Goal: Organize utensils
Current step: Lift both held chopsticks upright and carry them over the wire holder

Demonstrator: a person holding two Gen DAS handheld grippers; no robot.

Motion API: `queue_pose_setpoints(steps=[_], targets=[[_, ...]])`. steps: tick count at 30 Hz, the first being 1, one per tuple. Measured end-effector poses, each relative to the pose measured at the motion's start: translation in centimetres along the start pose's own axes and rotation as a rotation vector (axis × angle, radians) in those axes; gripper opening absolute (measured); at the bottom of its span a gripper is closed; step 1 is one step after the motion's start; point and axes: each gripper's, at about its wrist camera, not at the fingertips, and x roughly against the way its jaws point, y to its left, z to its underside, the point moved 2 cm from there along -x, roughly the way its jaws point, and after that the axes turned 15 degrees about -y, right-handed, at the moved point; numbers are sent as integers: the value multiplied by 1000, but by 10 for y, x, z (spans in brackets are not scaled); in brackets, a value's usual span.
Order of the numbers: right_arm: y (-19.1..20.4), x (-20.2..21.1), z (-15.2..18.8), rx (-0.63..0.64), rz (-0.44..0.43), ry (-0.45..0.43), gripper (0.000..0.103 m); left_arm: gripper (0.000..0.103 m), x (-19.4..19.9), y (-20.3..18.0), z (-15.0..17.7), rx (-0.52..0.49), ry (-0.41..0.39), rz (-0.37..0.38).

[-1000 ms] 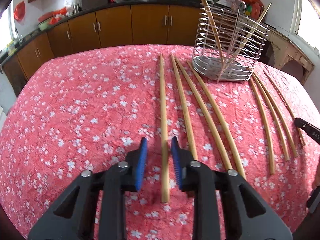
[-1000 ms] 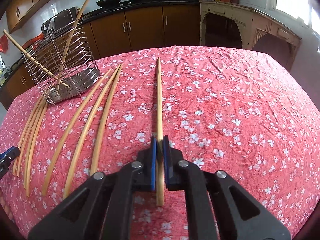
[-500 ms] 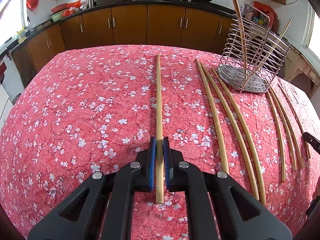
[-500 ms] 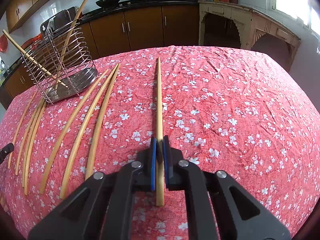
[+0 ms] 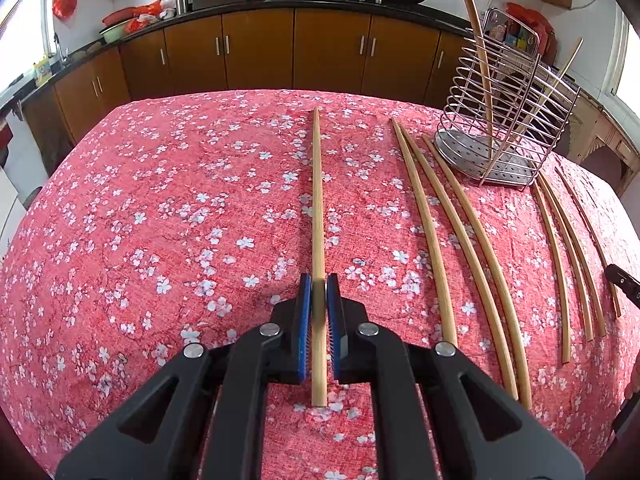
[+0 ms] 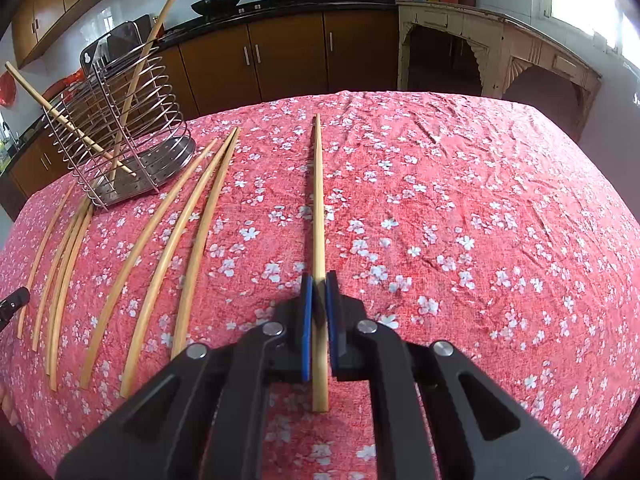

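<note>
My left gripper (image 5: 319, 284) is shut on a long bamboo chopstick (image 5: 317, 200) and holds it lifted over the red floral tablecloth (image 5: 160, 220). My right gripper (image 6: 319, 282) is shut on another bamboo chopstick (image 6: 318, 200), also pointing away from me. A wire utensil holder (image 5: 508, 120) stands at the far right in the left wrist view and at the far left in the right wrist view (image 6: 120, 136), with two chopsticks leaning in it. Several loose chopsticks (image 5: 460, 232) lie on the cloth beside it; they also show in the right wrist view (image 6: 172, 232).
Thinner chopsticks (image 5: 568, 248) lie at the right edge of the table. Brown kitchen cabinets (image 5: 256, 52) with woks on the counter stand behind the table. A cream wooden side table (image 6: 500, 48) stands at the back right.
My left gripper closed on its chopstick and lifted it, swinging left away from the other chopsticks. My right gripper stayed shut on its chopstick and rose slightly.
</note>
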Motion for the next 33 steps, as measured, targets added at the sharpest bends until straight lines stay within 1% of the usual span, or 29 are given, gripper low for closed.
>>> queue_pose_setpoints(steps=[7, 24, 29, 33], targets=[[0, 0, 0, -5, -2, 0, 8, 9, 0, 2, 0, 19, 0, 14], [-1, -1, 0, -5, -4, 0, 8, 9, 1, 2, 1, 29, 1, 18], [-1, -1, 0, -8, -6, 0, 8, 9, 0, 2, 1, 25, 2, 15], [-1, -1, 0, -15, -11, 0, 8, 9, 1, 0, 1, -1, 3, -2]])
